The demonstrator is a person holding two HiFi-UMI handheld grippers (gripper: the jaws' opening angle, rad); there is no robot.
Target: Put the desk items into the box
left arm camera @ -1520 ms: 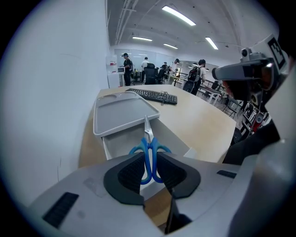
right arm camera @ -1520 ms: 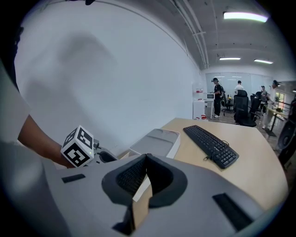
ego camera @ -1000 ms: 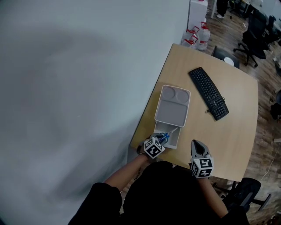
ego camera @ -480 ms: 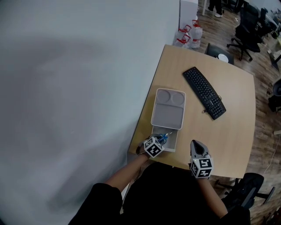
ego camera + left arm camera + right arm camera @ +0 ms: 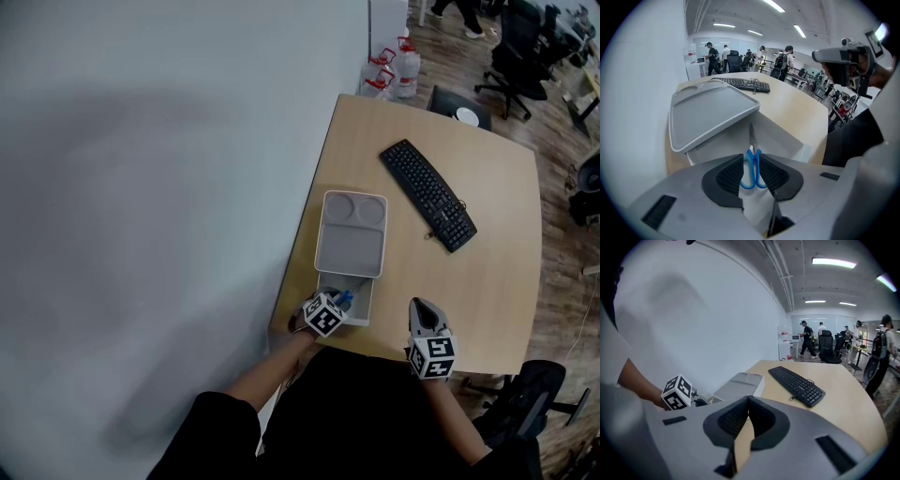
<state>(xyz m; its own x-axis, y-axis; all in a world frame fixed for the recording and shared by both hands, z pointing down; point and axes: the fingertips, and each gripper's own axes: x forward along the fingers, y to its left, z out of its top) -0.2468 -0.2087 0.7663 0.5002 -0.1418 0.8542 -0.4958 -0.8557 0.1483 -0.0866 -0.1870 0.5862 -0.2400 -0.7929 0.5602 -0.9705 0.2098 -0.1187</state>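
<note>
left gripper view: blue-handled scissors [image 5: 751, 133] in the grip of ribbed left tongs [image 5: 751, 156]; right tongs [image 5: 748, 399] together

Surfaces we note
Matt wood-look desk [image 5: 487, 272]; smooth plastic box [image 5: 783, 136]; scissors [image 5: 752, 157] with glossy blue plastic handles, metal blades.

You've got blue-handled scissors [image 5: 750, 168], a pale grey box [image 5: 367, 302], black keyboard [image 5: 427, 195], light wood desk [image 5: 497, 272].

Open-plan office: desk [image 5: 497, 281], keyboard [image 5: 427, 195], swivel chairs [image 5: 511, 61].
</note>
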